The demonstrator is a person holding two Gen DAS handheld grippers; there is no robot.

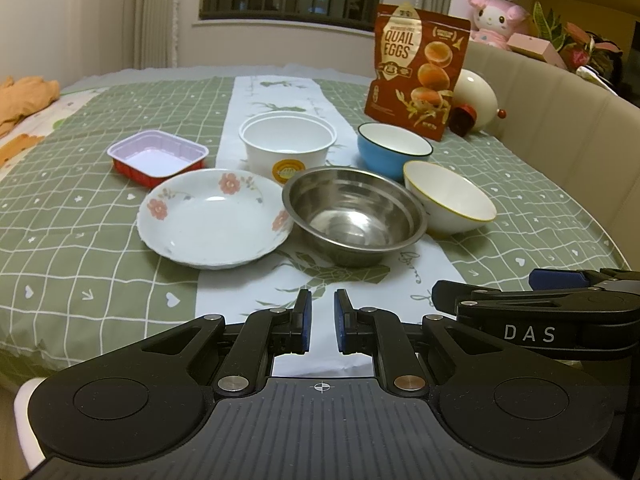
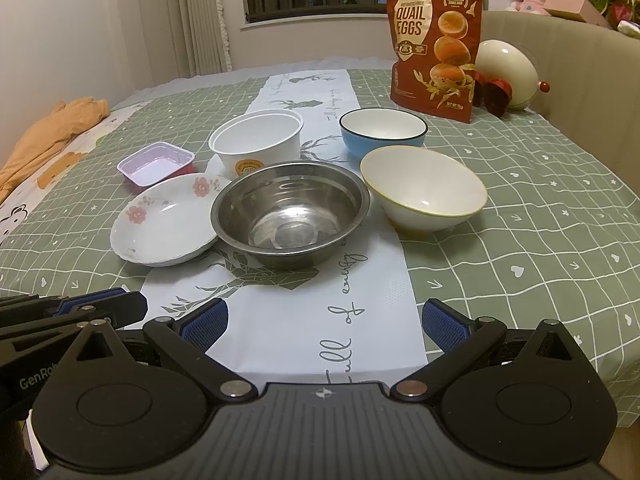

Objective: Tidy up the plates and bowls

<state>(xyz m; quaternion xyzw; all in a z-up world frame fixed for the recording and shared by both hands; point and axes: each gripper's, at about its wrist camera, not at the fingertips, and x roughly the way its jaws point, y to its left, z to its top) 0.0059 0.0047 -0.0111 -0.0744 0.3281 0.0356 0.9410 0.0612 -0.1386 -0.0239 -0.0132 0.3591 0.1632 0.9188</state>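
Note:
Several dishes stand grouped mid-table: a floral white plate (image 1: 214, 222) (image 2: 164, 224), a steel bowl (image 1: 354, 216) (image 2: 290, 214), a yellow-rimmed white bowl (image 1: 450, 198) (image 2: 424, 190), a blue bowl (image 1: 394, 150) (image 2: 382, 130), a white round tub (image 1: 288, 146) (image 2: 256, 140) and a red foil tray (image 1: 158, 156) (image 2: 156, 162). My left gripper (image 1: 323, 300) hovers in front of the plate and steel bowl, shut with nothing between its blue pads. My right gripper (image 2: 324, 316) is level with it, open wide and empty, facing the steel bowl.
A quail-eggs pouch (image 1: 418, 70) (image 2: 434, 46) stands behind the blue bowl, beside a cream egg-shaped lamp (image 2: 508, 74). Orange cloth (image 1: 24, 100) lies at the far left. A beige padded backrest (image 1: 560, 120) curves along the right edge. The green checked tablecloth (image 2: 540, 220) has a white runner.

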